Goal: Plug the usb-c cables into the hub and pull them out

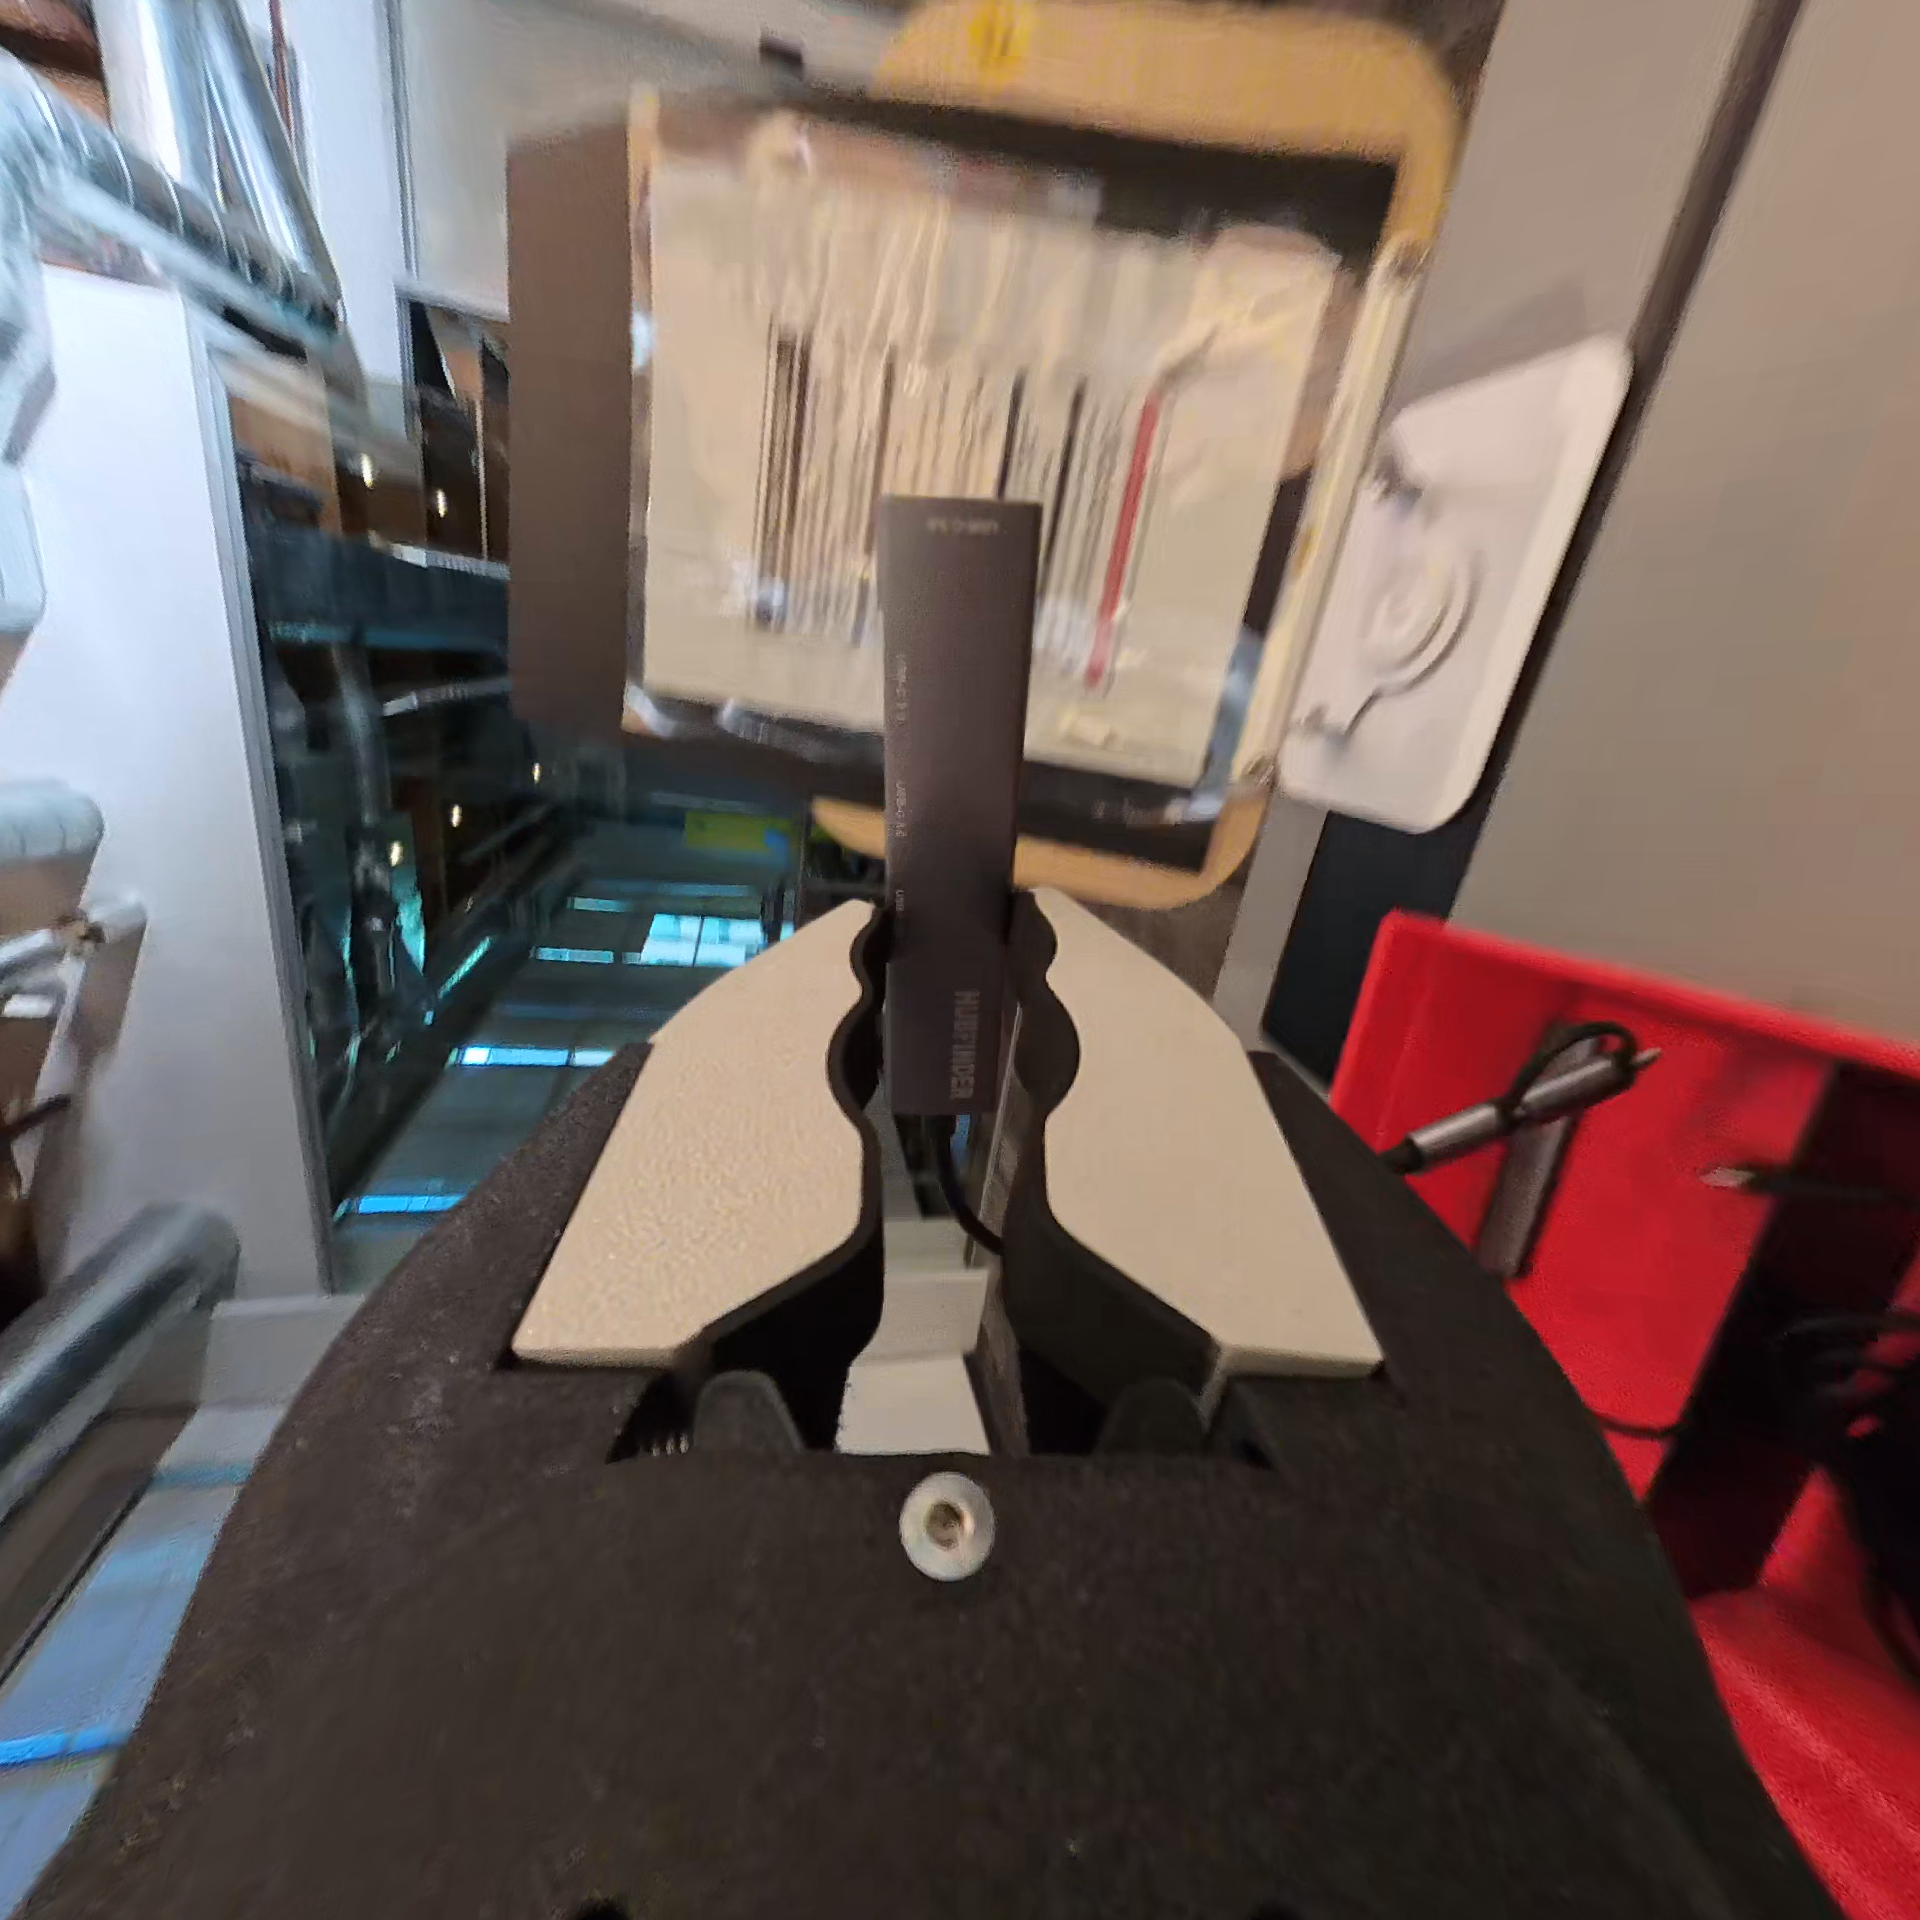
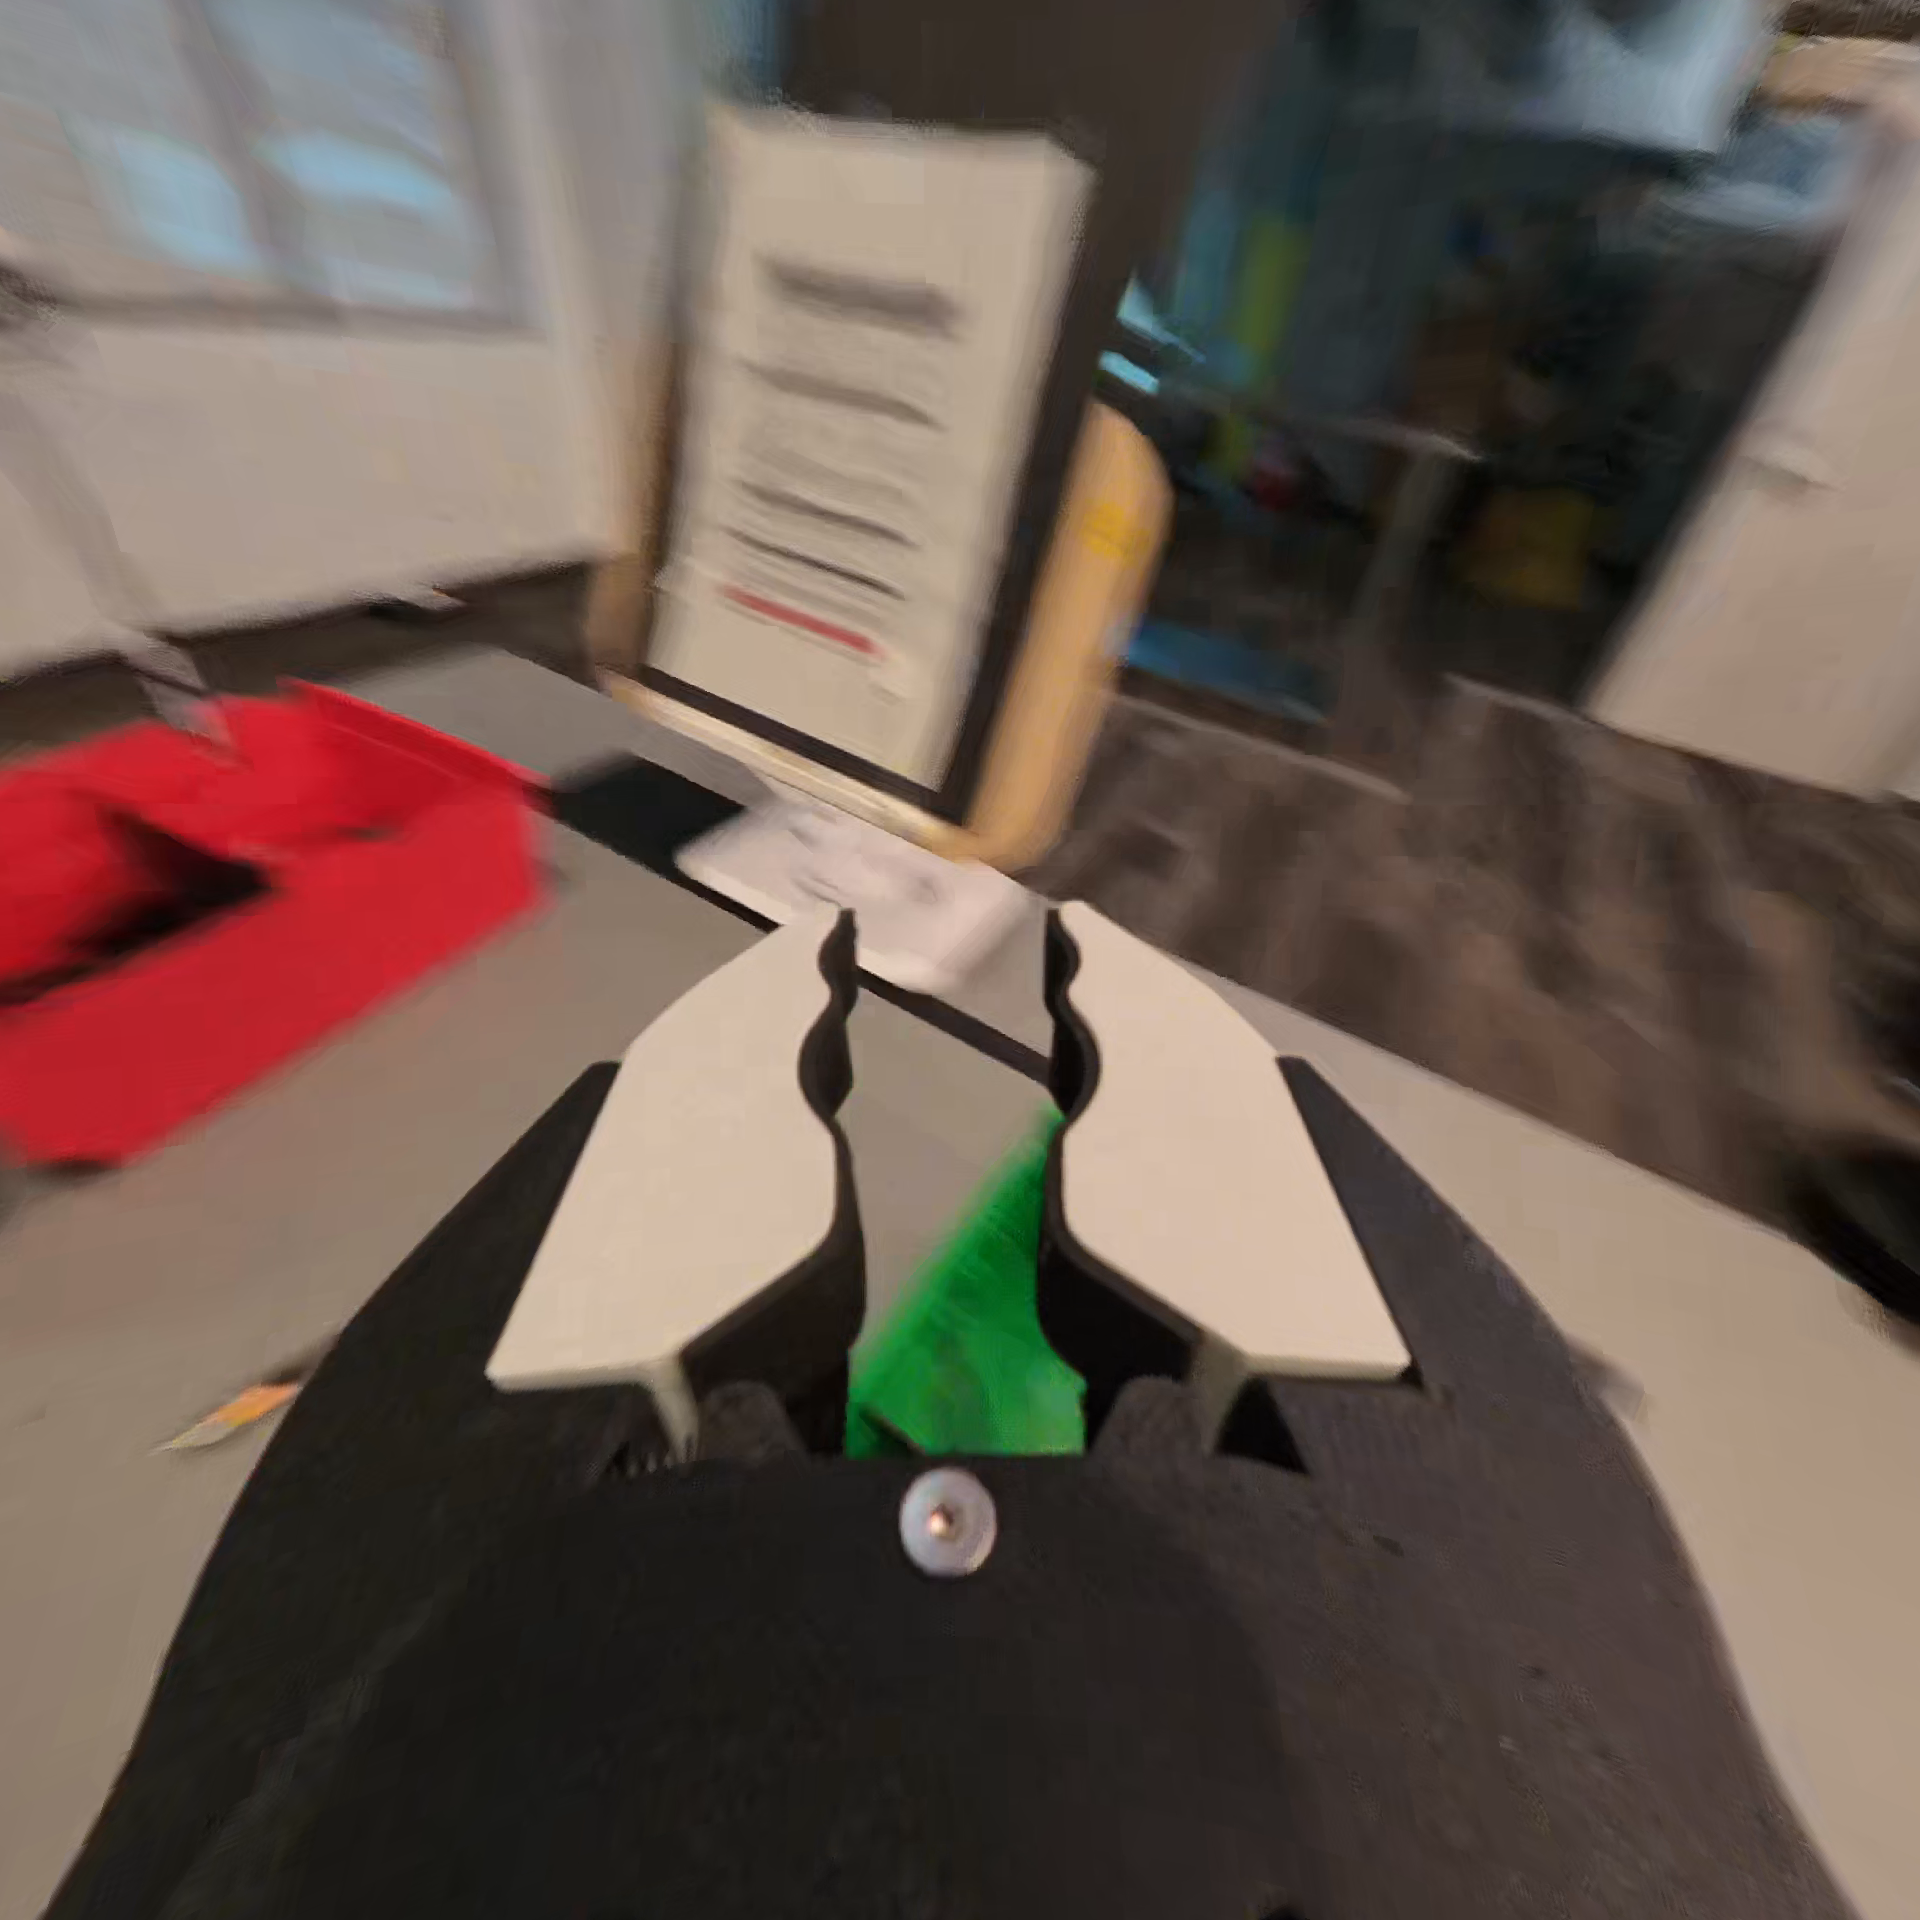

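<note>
Slim dark-grey hub, upright, cables in red bin

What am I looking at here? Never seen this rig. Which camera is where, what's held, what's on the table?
There is no robot: a person holds a two-finger gripper in each hand, and each carries a wide-angle camera looking forward along its fingers. In the left wrist view, the left gripper is shut on a slim dark hub, which points away from the camera. To its right, a red bin holds grey cables. In the blurred right wrist view, the right gripper is open and empty over a grey table that carries the red bin and something green I cannot identify.
</note>
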